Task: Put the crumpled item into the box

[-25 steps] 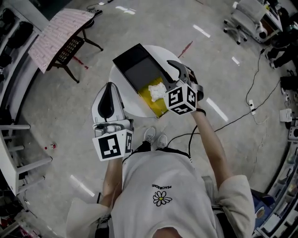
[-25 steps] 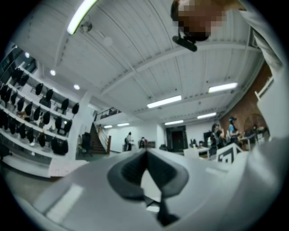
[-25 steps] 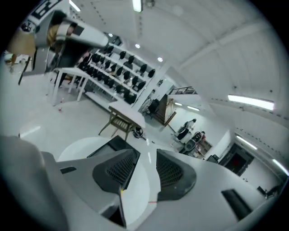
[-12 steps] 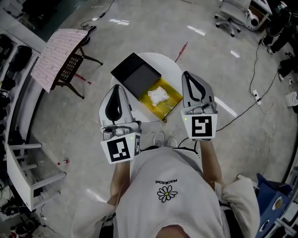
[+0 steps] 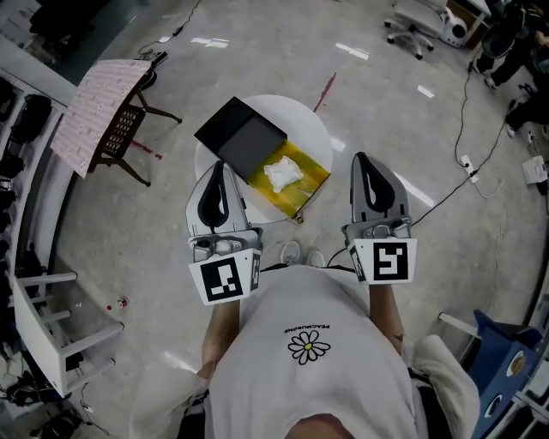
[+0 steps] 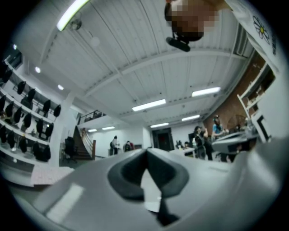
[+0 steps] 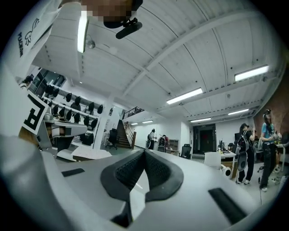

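The white crumpled item lies inside the yellow box, which sits on the round white table. The box's black lid part lies open beside it on the far left. My left gripper is held near the table's near-left edge, shut and empty. To the right of the table my right gripper is off it, shut with nothing between its fingers. The left gripper view shows my left gripper and the right gripper view my right gripper closed tip to tip, aimed at the room and ceiling.
A chair draped with a pink checkered sheet stands left of the table. Cables run across the floor at the right. An office chair is at the far right, white shelving at the near left. The person's shoes are under the table's near edge.
My right gripper has drawn back from over the yellow box to the right and toward the person, and its jaws have closed empty. The crumpled item stays in the box. The left gripper barely moved.
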The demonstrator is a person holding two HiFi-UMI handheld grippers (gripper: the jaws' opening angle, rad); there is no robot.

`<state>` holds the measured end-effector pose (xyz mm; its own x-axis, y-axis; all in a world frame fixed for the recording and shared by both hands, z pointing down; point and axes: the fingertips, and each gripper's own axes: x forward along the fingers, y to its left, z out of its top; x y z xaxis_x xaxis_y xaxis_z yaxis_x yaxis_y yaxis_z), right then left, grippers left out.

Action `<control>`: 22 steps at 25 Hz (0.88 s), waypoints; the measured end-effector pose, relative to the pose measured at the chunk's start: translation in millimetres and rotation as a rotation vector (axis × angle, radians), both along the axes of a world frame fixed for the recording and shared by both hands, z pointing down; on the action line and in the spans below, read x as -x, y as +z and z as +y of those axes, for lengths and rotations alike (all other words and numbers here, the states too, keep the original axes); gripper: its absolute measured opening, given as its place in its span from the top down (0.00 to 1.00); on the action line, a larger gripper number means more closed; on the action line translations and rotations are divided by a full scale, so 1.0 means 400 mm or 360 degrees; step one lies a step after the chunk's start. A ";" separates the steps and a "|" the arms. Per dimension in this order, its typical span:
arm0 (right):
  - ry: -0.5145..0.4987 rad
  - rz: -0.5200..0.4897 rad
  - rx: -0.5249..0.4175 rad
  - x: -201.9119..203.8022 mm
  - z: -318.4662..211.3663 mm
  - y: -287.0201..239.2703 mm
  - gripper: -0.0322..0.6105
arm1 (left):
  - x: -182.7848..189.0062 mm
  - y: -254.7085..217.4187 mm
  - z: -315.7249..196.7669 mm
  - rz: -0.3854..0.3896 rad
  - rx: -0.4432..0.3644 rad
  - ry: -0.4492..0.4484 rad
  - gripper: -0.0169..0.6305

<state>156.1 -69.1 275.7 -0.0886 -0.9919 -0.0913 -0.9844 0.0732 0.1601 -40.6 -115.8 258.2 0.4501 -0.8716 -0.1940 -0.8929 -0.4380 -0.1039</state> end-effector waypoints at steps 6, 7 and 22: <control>-0.0003 -0.0012 0.0039 0.007 0.015 0.023 0.95 | -0.003 0.011 0.004 0.0008 0.0019 0.0004 0.97; -0.0007 -0.0009 0.0037 0.009 0.017 0.023 0.95 | -0.003 0.010 0.005 0.0009 0.0021 0.0003 0.97; 0.0016 -0.0026 0.0004 -0.003 0.016 0.012 0.95 | 0.012 0.011 0.005 0.0016 0.0026 -0.0004 0.97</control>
